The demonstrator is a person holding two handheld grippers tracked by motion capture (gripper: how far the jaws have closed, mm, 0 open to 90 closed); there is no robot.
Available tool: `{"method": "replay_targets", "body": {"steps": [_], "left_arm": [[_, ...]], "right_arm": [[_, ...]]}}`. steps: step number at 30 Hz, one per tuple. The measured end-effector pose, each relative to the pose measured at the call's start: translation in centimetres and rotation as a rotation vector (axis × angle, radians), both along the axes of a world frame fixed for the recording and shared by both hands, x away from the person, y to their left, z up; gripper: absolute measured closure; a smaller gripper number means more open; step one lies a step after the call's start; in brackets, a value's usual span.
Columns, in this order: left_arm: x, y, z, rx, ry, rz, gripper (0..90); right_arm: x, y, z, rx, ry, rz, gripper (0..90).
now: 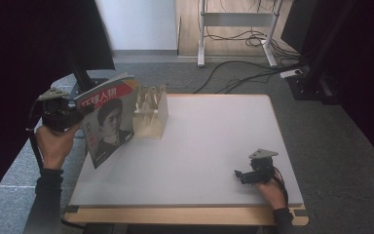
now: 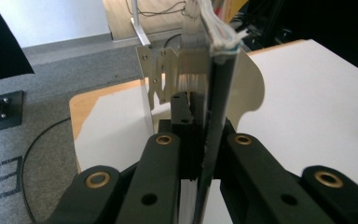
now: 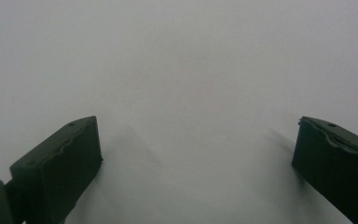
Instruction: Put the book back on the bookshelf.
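Magazine point(image 1: 109, 119) pinched in left jaws beside the rack point(image 1: 151, 112); right jaws spread over bare table point(image 1: 209, 146).

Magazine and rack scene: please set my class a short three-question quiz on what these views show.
1. True or false: the left gripper is shut on the magazine.
2. Which stands nearest the held magazine? A) the clear slotted rack B) the right gripper C) the front edge of the white table
3. Fill in: in the right gripper view the fingers stand ____ with nothing between them.

Key: 1 true, the left gripper view shows the spine clamped. 2 A, the rack sits just beside it at the table's far left. 3 open, above bare tabletop.
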State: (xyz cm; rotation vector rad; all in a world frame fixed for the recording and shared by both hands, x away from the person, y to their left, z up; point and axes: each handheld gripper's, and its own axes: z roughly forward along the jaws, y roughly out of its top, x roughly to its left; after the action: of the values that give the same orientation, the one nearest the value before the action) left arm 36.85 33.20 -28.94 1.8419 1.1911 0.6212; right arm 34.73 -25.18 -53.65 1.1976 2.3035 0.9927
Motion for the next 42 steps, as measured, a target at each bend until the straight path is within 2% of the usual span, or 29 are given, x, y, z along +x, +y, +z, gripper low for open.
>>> {"method": "replay_targets", "body": {"steps": [7, 16, 21, 24, 26, 28, 31, 35, 38, 42], "left_arm": [[2.4, -0.6, -0.7, -0.016, -0.008, 0.032, 87.2], [4.9, -1.4, -1.9, -0.044, -0.043, 0.077, 87.2], [5.7, -1.8, -3.1, -0.065, -0.075, 0.057, 87.0], [5.9, -1.8, -3.4, -0.052, -0.053, 0.027, 86.8], [6.0, -1.5, -3.1, -0.057, 0.0, -0.01, 86.2], [6.0, -1.4, -2.6, -0.016, 0.054, -0.021, 85.8], [6.0, -1.1, -2.0, 0.012, 0.144, -0.042, 84.9], [5.9, -1.0, -1.7, 0.023, 0.2, -0.055, 83.9], [5.8, -1.1, -1.7, 0.035, 0.19, -0.03, 86.1], [5.8, -1.1, -1.8, 0.005, 0.13, -0.005, 87.1]], "right_arm": [[0.0, 0.0, 0.0, 0.0, 0.006, 0.002, 0.2], [0.0, 0.0, 0.0, 0.0, 0.004, 0.002, 0.2], [0.0, 0.0, 0.0, 0.0, 0.004, 0.002, 0.2], [0.0, 0.0, 0.0, -0.001, 0.003, 0.003, 0.2], [0.0, 0.0, 0.0, -0.001, 0.003, 0.003, 0.2], [0.0, 0.0, 0.0, -0.001, 0.003, 0.003, 0.2], [0.0, 0.0, 0.0, 0.0, 0.001, 0.001, 0.2], [0.0, 0.0, 0.0, 0.0, 0.002, 0.0, 0.2], [0.0, 0.0, 0.0, 0.0, 0.002, 0.0, 0.2], [0.0, 0.0, 0.0, 0.0, 0.002, 0.0, 0.2]]}}
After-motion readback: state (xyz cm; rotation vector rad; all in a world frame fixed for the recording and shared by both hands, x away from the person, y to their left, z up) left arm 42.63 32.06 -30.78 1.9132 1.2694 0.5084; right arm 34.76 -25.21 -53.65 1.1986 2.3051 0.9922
